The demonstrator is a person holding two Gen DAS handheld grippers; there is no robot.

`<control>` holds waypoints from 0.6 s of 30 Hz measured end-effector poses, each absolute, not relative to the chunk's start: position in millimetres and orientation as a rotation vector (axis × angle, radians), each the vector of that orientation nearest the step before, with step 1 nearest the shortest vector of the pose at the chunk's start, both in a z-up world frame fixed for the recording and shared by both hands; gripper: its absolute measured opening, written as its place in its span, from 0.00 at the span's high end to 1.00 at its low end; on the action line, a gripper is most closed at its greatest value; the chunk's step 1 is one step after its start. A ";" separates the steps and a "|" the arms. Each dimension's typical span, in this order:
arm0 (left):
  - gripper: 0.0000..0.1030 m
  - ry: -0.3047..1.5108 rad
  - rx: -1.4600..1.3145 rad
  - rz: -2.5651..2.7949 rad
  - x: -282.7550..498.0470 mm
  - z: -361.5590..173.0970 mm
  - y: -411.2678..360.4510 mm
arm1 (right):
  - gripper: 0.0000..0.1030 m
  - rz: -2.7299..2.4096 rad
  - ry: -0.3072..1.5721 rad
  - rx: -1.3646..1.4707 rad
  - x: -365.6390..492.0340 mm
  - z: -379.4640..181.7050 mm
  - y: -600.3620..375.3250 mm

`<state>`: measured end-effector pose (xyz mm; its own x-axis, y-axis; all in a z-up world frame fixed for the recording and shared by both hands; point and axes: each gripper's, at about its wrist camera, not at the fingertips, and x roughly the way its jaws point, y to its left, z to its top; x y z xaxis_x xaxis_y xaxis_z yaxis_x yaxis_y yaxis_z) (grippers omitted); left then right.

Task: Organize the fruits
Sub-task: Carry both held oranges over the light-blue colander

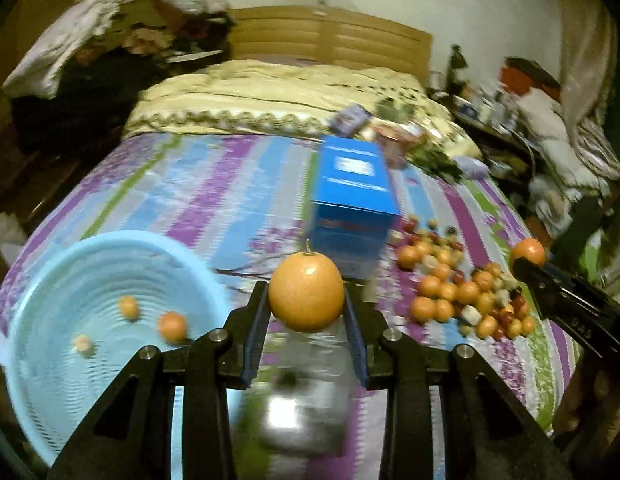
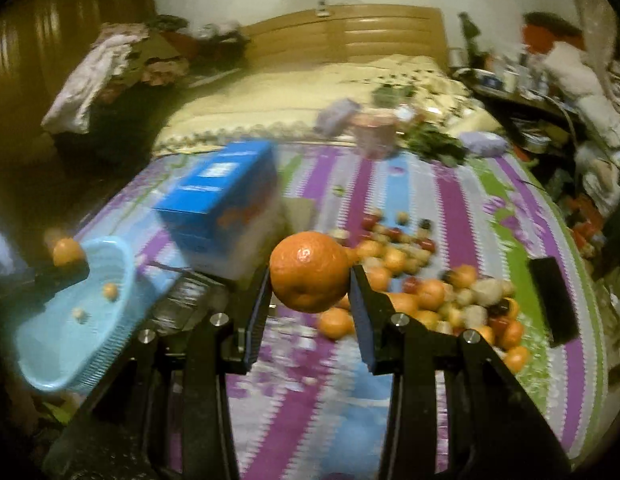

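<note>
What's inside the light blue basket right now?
Three small fruits lie in the blue basket: two orange ones and a pale one. Its near side is hidden behind the left claw, so anything there cannot be seen.

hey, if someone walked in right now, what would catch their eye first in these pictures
Probably the two oranges, one clamped in the left gripper and one in the right gripper, both held above the striped bedspread. Next, the fruit pile to the right, the light blue basket with three small fruits to the left, and the blue box between them.
</note>
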<state>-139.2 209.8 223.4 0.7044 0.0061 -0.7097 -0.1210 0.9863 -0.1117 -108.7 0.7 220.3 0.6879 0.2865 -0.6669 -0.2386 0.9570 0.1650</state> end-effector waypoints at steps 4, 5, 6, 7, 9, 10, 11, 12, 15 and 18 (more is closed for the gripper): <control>0.64 0.788 -0.197 0.140 -153.9 228.9 266.5 | 0.62 0.371 0.767 0.058 -109.2 229.6 44.0; 0.64 0.789 -0.202 0.162 -158.9 230.5 282.4 | 0.62 0.399 0.771 0.055 -109.7 232.3 58.7; 0.64 0.788 -0.212 0.180 -163.9 231.9 297.0 | 0.62 0.424 0.773 0.047 -110.7 234.8 73.5; 0.64 0.788 -0.219 0.190 -167.1 232.0 304.8 | 0.62 0.443 0.775 0.038 -111.9 236.4 87.2; 0.64 0.787 -0.234 0.222 -175.8 233.4 328.8 | 0.62 0.485 0.785 0.026 -112.8 237.7 113.0; 0.64 0.789 -0.247 0.240 -180.9 233.4 344.8 | 0.62 0.504 0.790 0.018 -113.3 238.1 125.3; 0.64 0.794 -0.254 0.250 -183.8 232.5 353.6 | 0.62 0.520 0.795 0.012 -114.1 238.1 135.4; 0.64 0.799 -0.262 0.258 -187.2 231.4 362.9 | 0.62 0.537 0.802 0.007 -114.4 238.0 144.6; 0.64 0.826 -0.285 0.283 -193.7 224.9 390.9 | 0.62 0.597 0.838 -0.015 -113.6 234.5 180.3; 0.64 0.868 -0.306 0.293 -195.8 213.6 412.2 | 0.62 0.639 0.886 -0.026 -112.6 228.4 206.1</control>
